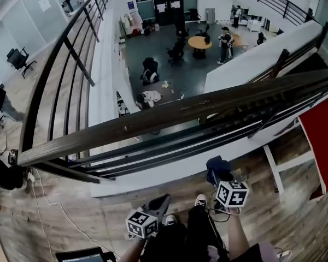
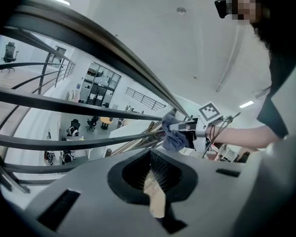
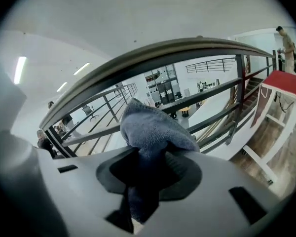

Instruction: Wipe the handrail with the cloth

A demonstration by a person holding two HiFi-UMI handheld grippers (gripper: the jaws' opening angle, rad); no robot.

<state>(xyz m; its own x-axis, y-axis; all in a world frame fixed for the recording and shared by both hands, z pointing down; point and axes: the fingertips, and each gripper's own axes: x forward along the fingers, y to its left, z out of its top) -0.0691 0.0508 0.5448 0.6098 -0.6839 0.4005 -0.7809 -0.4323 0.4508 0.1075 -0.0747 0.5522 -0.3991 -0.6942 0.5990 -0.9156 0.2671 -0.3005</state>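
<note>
Right claw (image 3: 148, 172) pinching a grey-blue cloth (image 3: 150, 130), held on the near side of the dark wooden handrail (image 1: 169, 116) and apart from it. Left claw (image 2: 155, 179) pressed together; a pale strip (image 2: 154, 196) at its seam is hard to identify. Right forearm (image 1: 238, 231) cut off at the near edge. Wooden floor (image 1: 71, 212); open hall (image 1: 169, 42) far below.

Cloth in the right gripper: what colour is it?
Blue-grey cloth; clearest in the right gripper view.
</note>
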